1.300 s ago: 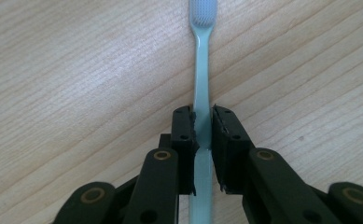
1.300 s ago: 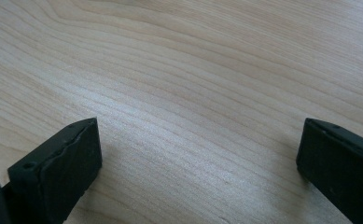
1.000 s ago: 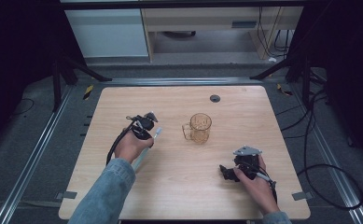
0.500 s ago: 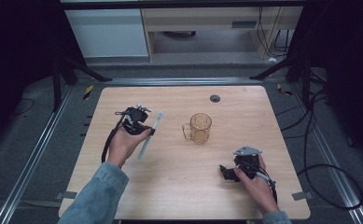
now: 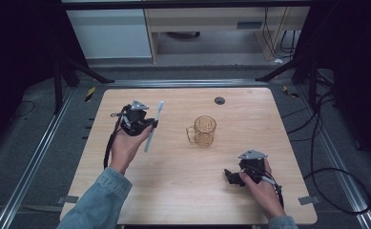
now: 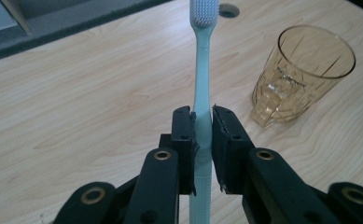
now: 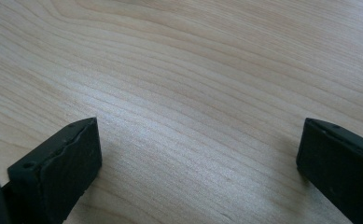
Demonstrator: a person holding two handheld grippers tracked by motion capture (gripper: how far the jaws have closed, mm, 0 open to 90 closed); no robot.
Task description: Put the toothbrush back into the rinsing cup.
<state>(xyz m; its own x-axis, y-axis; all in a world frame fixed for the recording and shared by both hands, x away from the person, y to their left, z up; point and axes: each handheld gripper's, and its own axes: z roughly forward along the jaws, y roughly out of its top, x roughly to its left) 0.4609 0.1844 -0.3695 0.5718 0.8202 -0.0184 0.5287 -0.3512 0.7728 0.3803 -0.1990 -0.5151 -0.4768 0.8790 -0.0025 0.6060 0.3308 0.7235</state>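
Now lifted off the counter, the toothbrush stands in the left gripper, whereas a second ago the same gripper sat lower and closer to the cup, with the brush low at the wood beneath the hand. Since then the left hand has carried it up and away toward the counter's left side, so the pick-up reads as complete and the carry toward the cup is judged to be the step in hand. In the left gripper view the two black jaws are clamped on the pale green handle of the toothbrush, gripping it below mid-length; the bristle head points away from the hand and the lower handle runs down between the jaws. The amber cup stands upright, empty, to the right of the brush and well apart from it. The right gripper rests near the counter's front right, its jaws spread wide over bare wood, holding nothing, unmoved over the same interval.
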